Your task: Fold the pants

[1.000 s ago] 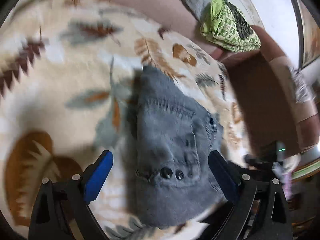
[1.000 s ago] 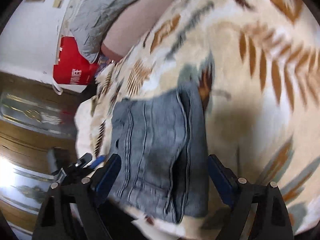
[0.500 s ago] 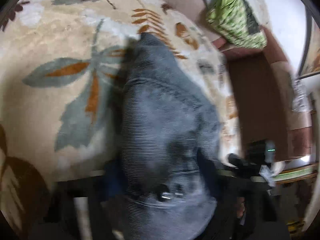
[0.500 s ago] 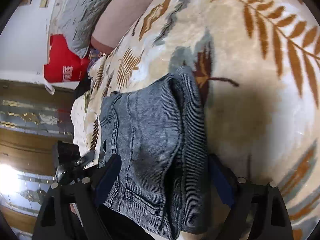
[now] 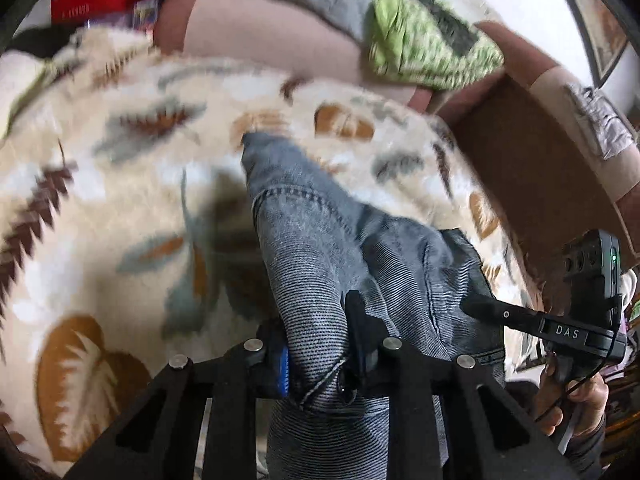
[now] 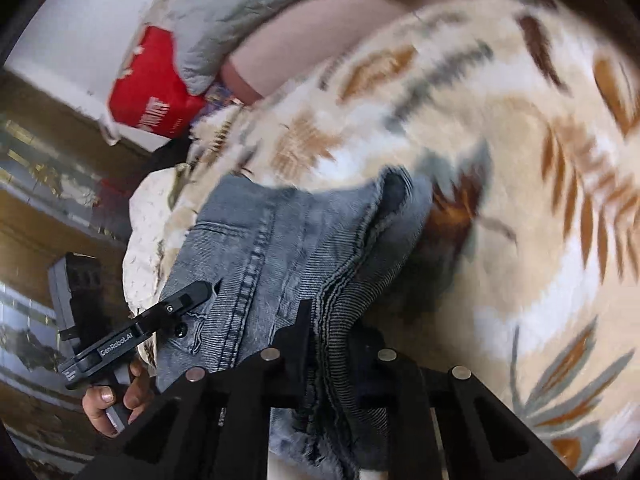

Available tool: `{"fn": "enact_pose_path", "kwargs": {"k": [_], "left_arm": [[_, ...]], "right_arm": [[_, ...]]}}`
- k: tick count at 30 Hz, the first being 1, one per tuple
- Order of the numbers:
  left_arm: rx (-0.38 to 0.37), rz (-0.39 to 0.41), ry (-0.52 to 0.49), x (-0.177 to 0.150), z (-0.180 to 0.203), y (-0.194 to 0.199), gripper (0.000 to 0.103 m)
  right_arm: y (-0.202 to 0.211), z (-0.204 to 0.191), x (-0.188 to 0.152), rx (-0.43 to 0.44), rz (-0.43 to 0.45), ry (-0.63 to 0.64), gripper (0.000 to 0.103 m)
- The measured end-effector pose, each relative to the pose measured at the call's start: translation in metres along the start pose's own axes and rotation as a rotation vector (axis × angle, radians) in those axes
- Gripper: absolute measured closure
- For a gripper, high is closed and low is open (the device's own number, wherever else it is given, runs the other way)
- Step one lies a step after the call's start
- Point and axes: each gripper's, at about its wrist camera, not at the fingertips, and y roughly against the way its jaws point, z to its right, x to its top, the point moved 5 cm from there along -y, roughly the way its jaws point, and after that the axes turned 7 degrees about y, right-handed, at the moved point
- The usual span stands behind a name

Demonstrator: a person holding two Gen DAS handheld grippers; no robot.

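Observation:
Folded grey-blue denim pants (image 5: 312, 232) lie on a cream blanket with a leaf pattern (image 5: 100, 200). My left gripper (image 5: 318, 344) has its jaws closing, and a bunched ridge of the near waistband edge is pinched between them and raised off the blanket. In the right wrist view the pants (image 6: 260, 248) show the same way. My right gripper (image 6: 328, 336) is also closing, with a thick fold of denim squeezed between its fingers. Each gripper shows in the other's view: the right gripper (image 5: 484, 307) lies on the denim's right side, the left gripper (image 6: 188, 296) on its left side.
A green patterned pillow (image 5: 424, 44) and a grey pillow (image 6: 224, 12) lie at the bed's far end, with a red bag (image 6: 152, 92) beside them. A white cloth (image 6: 144, 240) hangs at the bed's edge. A hand (image 6: 112, 400) holds the left gripper's handle. Brown furniture (image 5: 520, 168) borders the right side.
Both grippers stood wide open around the pants' near edge and have closed onto it. The denim is bunched and lifted, and both views have pulled up and back.

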Motion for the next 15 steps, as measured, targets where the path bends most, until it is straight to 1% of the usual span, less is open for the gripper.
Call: {"fn": "enact_pose_path", "kwargs": {"k": [3, 5, 7, 9, 11, 12, 14, 15], "left_arm": [[0.009, 0.089, -0.012, 0.025, 0.000, 0.014, 0.078], [0.006, 0.127, 0.005, 0.041, -0.005, 0.016, 0.078], [0.013, 0.153, 0.024, 0.053, -0.010, 0.011, 0.078], [0.027, 0.162, 0.038, 0.060, -0.020, 0.003, 0.078], [0.048, 0.158, 0.053, 0.065, -0.031, -0.012, 0.078], [0.060, 0.150, 0.063, 0.064, -0.036, -0.018, 0.078], [0.091, 0.133, 0.074, 0.062, -0.048, -0.039, 0.076], [0.122, 0.101, 0.079, 0.059, -0.056, -0.053, 0.073]], "right_arm": [[0.007, -0.016, 0.036, 0.002, 0.063, 0.052, 0.087], [0.010, -0.023, 0.053, -0.004, 0.096, 0.089, 0.087], [0.003, -0.033, 0.072, -0.012, 0.120, 0.124, 0.087], [-0.004, -0.036, 0.082, -0.015, 0.139, 0.151, 0.087], [-0.024, -0.031, 0.089, -0.025, 0.132, 0.144, 0.087], [-0.030, -0.030, 0.091, -0.030, 0.131, 0.143, 0.087], [-0.054, -0.023, 0.091, -0.069, 0.109, 0.149, 0.087], [-0.061, -0.015, 0.086, -0.075, 0.087, 0.136, 0.085]]}}
